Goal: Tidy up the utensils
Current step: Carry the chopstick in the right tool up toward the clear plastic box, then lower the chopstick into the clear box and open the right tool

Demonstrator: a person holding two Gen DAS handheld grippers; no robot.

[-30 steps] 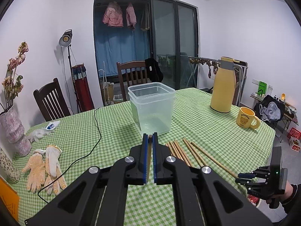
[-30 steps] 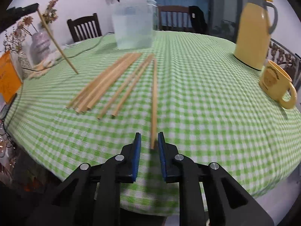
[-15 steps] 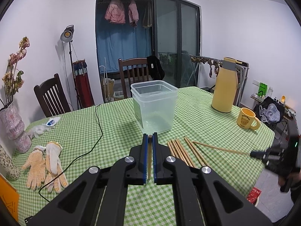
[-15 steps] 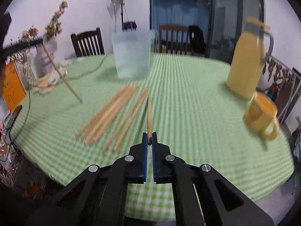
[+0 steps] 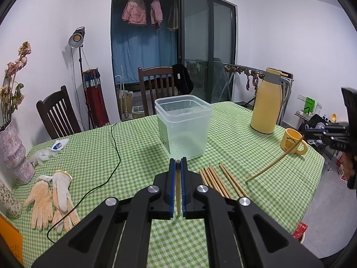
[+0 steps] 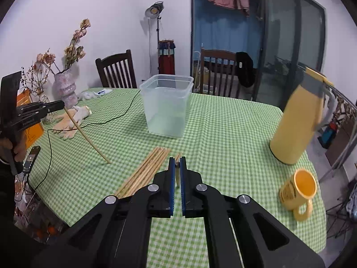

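Observation:
Several wooden chopsticks (image 5: 219, 181) lie side by side on the green checked tablecloth, in front of a clear plastic tub (image 5: 184, 125). They also show in the right wrist view (image 6: 147, 171), with the tub (image 6: 167, 106) beyond them. My left gripper (image 5: 177, 167) is shut on one chopstick (image 5: 177, 187), held above the table; the right wrist view shows that stick (image 6: 86, 136) hanging down at a slant. My right gripper (image 6: 177, 165) is shut on another chopstick (image 6: 177, 173), lifted off the table; the left wrist view shows it (image 5: 274, 163) slanting down.
A yellow thermos (image 5: 266, 100) and a yellow mug (image 5: 292, 141) stand at the right. Work gloves (image 5: 51, 198), a black cable (image 5: 113, 147) and a vase with dried flowers (image 5: 15, 147) are at the left. Chairs stand behind the table.
My right gripper closed on the rightmost chopstick and lifted it off the table. My left gripper kept its chopstick and rose slightly.

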